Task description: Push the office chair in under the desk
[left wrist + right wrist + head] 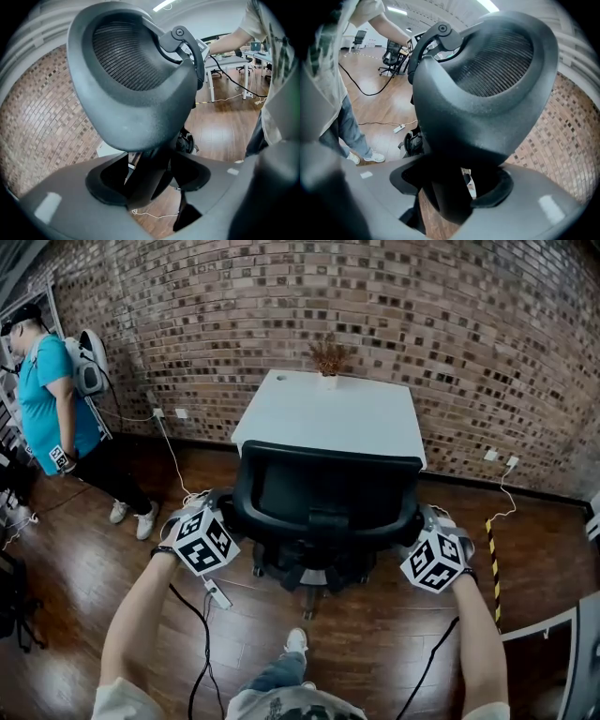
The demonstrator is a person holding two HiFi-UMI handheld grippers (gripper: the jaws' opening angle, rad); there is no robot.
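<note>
A black mesh-back office chair (328,493) stands with its back toward me, right in front of a white desk (328,413) that is set against the brick wall. My left gripper (228,509) is at the left edge of the backrest and my right gripper (418,524) at the right edge. In the left gripper view the backrest rim (140,117) runs down between the jaws of my left gripper (150,183), which close on it. The right gripper view mirrors this: the rim (478,122) sits between the jaws of my right gripper (454,187), touching both pads.
A person in a teal shirt (47,399) stands at the far left. A small dried plant (328,357) sits at the desk's back edge. A power strip (217,594) and cables lie on the wood floor. Yellow-black tape (492,559) marks the floor at right. My shoe (295,641) is behind the chair.
</note>
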